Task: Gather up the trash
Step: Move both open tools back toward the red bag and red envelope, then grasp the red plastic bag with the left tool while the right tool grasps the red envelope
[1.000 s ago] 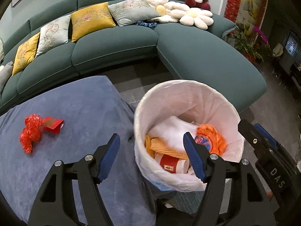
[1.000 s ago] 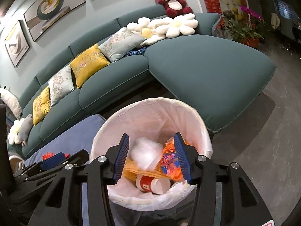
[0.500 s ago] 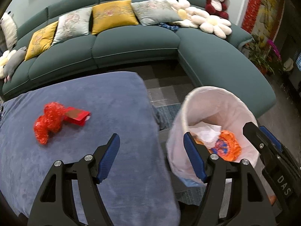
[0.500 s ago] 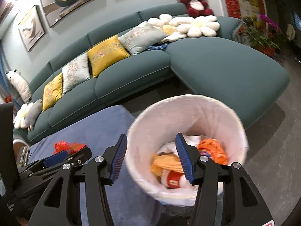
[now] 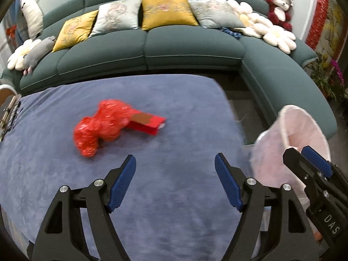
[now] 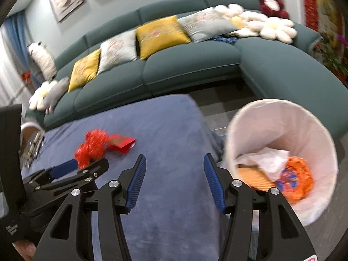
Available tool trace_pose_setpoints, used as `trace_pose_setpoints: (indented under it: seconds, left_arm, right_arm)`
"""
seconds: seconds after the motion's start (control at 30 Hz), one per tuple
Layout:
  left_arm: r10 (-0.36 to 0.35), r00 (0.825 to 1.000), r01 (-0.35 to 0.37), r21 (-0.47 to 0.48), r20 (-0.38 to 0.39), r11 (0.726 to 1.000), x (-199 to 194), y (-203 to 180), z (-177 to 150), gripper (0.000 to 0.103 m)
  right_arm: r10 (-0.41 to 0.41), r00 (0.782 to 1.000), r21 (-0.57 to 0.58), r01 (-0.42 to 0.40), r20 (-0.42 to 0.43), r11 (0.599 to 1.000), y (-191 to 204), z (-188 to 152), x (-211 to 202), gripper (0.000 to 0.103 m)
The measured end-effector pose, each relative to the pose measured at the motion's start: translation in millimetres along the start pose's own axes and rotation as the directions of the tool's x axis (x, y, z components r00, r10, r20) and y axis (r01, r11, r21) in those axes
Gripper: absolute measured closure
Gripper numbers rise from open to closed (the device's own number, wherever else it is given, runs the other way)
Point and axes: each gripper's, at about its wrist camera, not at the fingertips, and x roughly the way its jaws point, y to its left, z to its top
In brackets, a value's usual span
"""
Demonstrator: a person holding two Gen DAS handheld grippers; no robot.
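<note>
Two pieces of trash are left on the blue cloth of the table (image 5: 174, 195): a crumpled red wrapper (image 5: 100, 128) and, touching its right side, a small red box (image 5: 148, 122), both a little left of centre in the left wrist view. The bin (image 6: 280, 113) with its white liner stands at the right of the right wrist view, beside the table edge, and it already holds white paper, something orange and a yellow piece. To me the step in hand is the approach to the next pickup, since neither gripper carries anything. The left gripper (image 5: 175, 177) hangs above bare cloth, near the red wrapper but apart from it; its jaws are opening, already wide, and nothing is between them. The right gripper (image 6: 175, 174) also stands open, at a middle width, empty, over the cloth between the red things and the bin. The next move, I think, calls for the left gripper to go forward and to the left in its view, come down over the red wrapper, and close on it. The wrapper looks light and springy, so a grip on its thick middle seems safer. The box lies against it and could be dragged along.
</note>
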Motion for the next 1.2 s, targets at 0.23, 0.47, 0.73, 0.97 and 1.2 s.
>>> trace_pose_setpoints:
  seconds: [0.23, 0.47, 0.73, 0.97, 1.2]
  left_arm:
    - [0.070, 0.997, -0.070, -0.016, -0.025, 0.997, 23, 74, -6, 0.028]
    - [0.114, 0.993, -0.113, 0.058, -0.009, 0.992, 50, 129, -7, 0.018]
    - [0.088, 0.996, -0.086, 0.216, -0.001, 0.973, 93, 154, 9, 0.017]
    - [-0.001, 0.997, 0.026, 0.302, -0.083, 0.953, 132, 158, 24, 0.014]
    - [-0.052, 0.990, 0.084, 0.248, -0.132, 0.965, 153, 165, 43, 0.027]
  right_arm:
    - [0.041, 0.994, -0.116, -0.052, -0.102, 0.992, 57, -1, 48, 0.049]
    - [0.040, 0.983, -0.181, -0.072, -0.179, 0.981, 101, 5, 110, 0.048]
    - [0.005, 0.971, -0.254, -0.068, -0.237, 0.965, 131, 12, 177, 0.048]
    - [-0.009, 0.962, -0.284, -0.072, -0.274, 0.956, 140, 22, 222, 0.049]
    - [0.011, 0.955, -0.311, -0.108, -0.297, 0.944, 147, 28, 246, 0.054]
